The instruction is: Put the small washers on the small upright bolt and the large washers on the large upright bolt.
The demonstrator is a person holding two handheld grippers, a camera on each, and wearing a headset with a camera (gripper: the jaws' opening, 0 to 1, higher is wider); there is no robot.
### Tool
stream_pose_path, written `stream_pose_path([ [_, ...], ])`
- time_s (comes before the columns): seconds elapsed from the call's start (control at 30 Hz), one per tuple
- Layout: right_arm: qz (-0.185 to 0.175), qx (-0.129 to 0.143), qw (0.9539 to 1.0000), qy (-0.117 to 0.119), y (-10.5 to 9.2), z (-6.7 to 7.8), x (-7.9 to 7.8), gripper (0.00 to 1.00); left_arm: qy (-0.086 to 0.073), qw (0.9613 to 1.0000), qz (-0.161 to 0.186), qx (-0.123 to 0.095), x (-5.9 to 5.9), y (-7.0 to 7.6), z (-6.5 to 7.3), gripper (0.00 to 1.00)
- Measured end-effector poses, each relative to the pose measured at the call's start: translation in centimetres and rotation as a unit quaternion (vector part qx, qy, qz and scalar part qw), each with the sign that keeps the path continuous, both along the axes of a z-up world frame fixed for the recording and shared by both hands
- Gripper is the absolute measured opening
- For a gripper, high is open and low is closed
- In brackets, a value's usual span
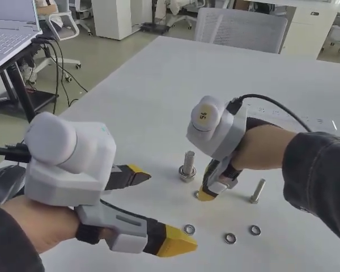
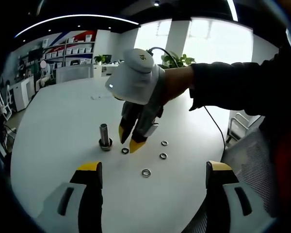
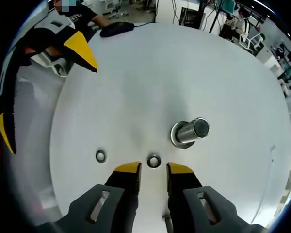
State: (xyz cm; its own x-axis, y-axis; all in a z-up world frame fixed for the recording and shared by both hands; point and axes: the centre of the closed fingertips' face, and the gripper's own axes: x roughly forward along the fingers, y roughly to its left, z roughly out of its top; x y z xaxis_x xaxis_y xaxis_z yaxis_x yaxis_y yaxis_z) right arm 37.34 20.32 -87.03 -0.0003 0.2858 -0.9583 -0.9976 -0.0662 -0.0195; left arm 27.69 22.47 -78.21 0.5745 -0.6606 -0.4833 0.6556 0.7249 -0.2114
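The large upright bolt stands mid-table on its washer-like base, also seen as the bolt and the bolt. The small bolt stands to its right. My right gripper points down beside the large bolt, jaws narrowly open, tips straddling a washer that lies flat on the table. Another washer lies to its left. Three loose washers lie near the front edge. My left gripper hovers at the front left, wide open and holding nothing.
The white table stretches away behind the bolts. A grey mesh chair stands at the far edge. A laptop sits on a desk at far left, with cables below it.
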Motion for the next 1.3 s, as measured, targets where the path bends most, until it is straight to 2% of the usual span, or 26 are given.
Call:
stream_pose_path([
  [0.4,0.011,-0.013,0.9999,-0.001,0.12,-0.86,-0.48,0.2,0.003,1.0,0.0,-0.005,-0.41,0.09,-0.18,0.88],
  [0.97,0.017,-0.01,0.9998,0.0,0.54,-0.67,-0.6,0.19,0.001,0.9999,0.001,-0.011,-0.54,0.22,0.32,0.88],
  [1.1,0.031,-0.014,0.9994,-0.006,0.65,-0.63,-0.78,0.15,0.0,0.9999,0.002,-0.011,-0.53,0.28,0.36,0.88],
  [1.3,0.03,-0.015,0.9994,-0.007,0.53,-0.6,-0.62,0.14,-0.001,0.9999,0.002,-0.012,-0.4,0.19,0.39,0.88],
])
